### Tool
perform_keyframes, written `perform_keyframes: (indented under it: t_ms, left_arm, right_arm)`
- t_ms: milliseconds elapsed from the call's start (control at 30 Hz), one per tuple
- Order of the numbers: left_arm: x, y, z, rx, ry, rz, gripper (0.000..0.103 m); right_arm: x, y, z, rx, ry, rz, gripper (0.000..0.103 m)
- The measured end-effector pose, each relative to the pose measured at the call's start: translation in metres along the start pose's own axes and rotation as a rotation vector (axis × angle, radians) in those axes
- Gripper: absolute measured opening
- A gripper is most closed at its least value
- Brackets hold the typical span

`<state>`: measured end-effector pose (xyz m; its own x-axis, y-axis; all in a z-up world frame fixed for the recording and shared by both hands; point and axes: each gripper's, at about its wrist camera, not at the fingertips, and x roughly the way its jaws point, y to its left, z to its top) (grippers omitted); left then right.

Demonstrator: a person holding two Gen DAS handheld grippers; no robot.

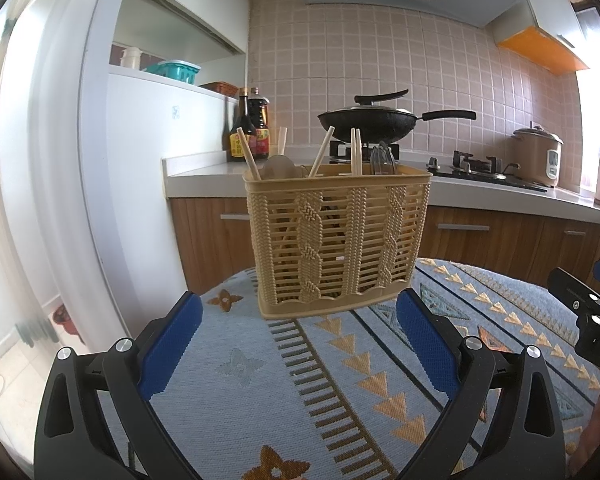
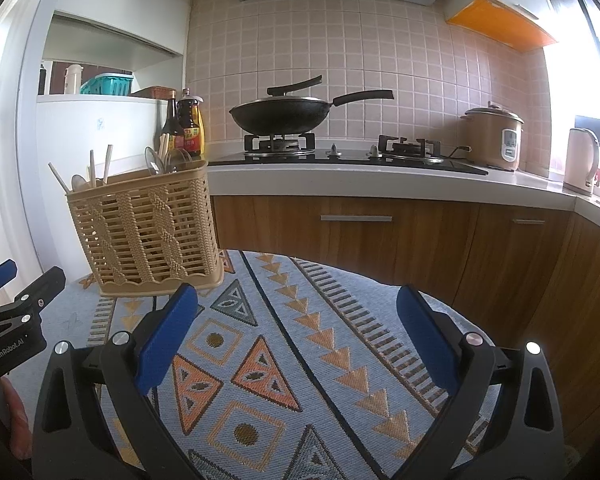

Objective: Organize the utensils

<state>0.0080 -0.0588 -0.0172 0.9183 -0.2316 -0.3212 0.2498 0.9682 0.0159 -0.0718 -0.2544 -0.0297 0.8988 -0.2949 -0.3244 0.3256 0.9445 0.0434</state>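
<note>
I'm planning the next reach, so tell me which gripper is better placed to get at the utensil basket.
Left. The left gripper is open and faces the utensil basket straight ahead. The right gripper, also open, has the basket off to its left over bare tablecloth.

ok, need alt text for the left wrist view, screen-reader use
The open left claw points at a tan woven-look utensil basket holding chopsticks and spoons, standing on a table with a blue patterned cloth. Behind it a kitchen counter carries a black wok on a gas stove. The right claw shows at the right edge.
</note>
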Motion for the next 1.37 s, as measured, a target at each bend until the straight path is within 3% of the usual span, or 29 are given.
perform_keyframes:
  t_ms: [1100,1367]
  left_arm:
    - [0.0,0.005,-0.001,-0.012,-0.005,-0.013,0.096]
    - [0.008,0.012,-0.001,-0.042,0.041,-0.04,0.096]
  right_arm:
    - [0.003,0.0,-0.002,0.004,0.009,0.001,0.095]
    - [0.002,-0.001,-0.002,0.001,0.011,0.002,0.095]
